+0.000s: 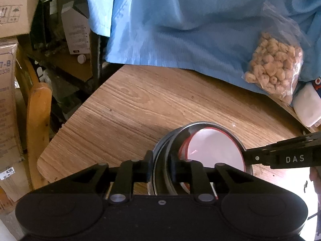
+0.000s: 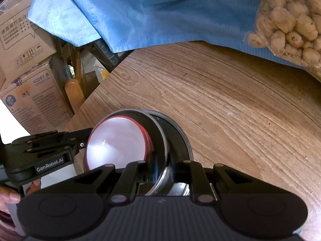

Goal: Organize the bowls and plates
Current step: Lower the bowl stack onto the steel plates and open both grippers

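Two shallow round stainless-steel dishes (image 2: 176, 128) sit nested, one tilted inside the other, and the inner one holds a white round plate with a red rim (image 2: 116, 140). The stack stands near the front edge of the wood-grain surface (image 1: 140, 104), close to its cut corner.

From the right side, the right hand-held gripper (image 2: 163, 166) is clenched on the steel rim, which runs up between its two black fingers. From the opposite side, the left hand-held gripper (image 1: 161, 160) straddles the steel rims, which fill the narrow gap between its fingers. Whether its pads actually press on the metal I cannot tell. In each wrist view the other gripper's tip reaches in sideways and meets the edge of the stack beside the white plate. A person's fingers (image 2: 10, 196) wrap the handle of the left gripper at the bottom left of the right wrist view.

Farther back, a light blue cloth (image 1: 180, 30) drapes over the far edge of the surface. A clear plastic bag of beige lumps (image 1: 274, 68) lies on the cloth to the right, with a white packet (image 1: 307, 106) just below it. Off the surface to the left stand brown cardboard boxes (image 1: 12, 6) and the curved back of a wooden chair (image 1: 38, 120).
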{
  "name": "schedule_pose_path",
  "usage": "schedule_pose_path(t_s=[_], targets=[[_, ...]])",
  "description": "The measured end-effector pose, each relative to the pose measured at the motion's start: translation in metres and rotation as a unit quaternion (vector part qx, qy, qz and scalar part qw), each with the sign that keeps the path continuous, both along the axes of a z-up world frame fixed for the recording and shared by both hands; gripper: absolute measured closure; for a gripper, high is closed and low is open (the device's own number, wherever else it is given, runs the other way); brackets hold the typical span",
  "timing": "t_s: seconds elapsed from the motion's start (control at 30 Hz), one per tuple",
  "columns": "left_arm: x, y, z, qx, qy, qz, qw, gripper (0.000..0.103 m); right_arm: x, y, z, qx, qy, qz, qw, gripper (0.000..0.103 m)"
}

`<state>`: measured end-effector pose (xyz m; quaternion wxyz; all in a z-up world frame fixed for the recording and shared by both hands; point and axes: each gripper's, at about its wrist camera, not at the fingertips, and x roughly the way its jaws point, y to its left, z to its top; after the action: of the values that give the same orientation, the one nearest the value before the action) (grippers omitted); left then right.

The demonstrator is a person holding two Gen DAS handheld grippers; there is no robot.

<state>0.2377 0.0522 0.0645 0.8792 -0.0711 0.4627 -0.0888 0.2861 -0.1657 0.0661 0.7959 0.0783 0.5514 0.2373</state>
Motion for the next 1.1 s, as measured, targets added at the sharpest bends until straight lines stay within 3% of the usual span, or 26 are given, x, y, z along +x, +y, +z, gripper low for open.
schedule_pose_path(t_s=[0.27, 0.47, 0.67, 0.8, 1.0, 1.1], targets=[[-0.007, 0.000, 0.002, 0.028, -0.023, 0.009, 0.9993, 0.063, -0.007, 0.004, 0.003, -0.014, -0.035, 0.003, 0.999, 0.084], [-0.013, 0.000, 0.006, 0.048, -0.052, 0.020, 0.9973, 0.042, -0.012, -0.002, 0.006, -0.011, -0.058, -0.009, 0.998, 0.071], [-0.018, 0.002, 0.004, 0.054, -0.064, 0.036, 0.9958, 0.030, -0.017, -0.012, 0.006, -0.001, -0.068, -0.021, 0.997, 0.060], [-0.024, 0.005, 0.003, 0.052, -0.073, 0.049, 0.9948, 0.020, -0.026, -0.018, 0.009, 0.001, -0.108, -0.029, 0.994, 0.040], [-0.042, 0.007, 0.006, 0.056, -0.124, 0.070, 0.9883, 0.003, -0.056, -0.024, 0.016, -0.008, -0.214, -0.038, 0.976, 0.010], [-0.053, 0.005, 0.007, 0.048, -0.147, 0.073, 0.9853, 0.001, -0.073, -0.026, 0.017, -0.002, -0.257, -0.044, 0.965, 0.005]])
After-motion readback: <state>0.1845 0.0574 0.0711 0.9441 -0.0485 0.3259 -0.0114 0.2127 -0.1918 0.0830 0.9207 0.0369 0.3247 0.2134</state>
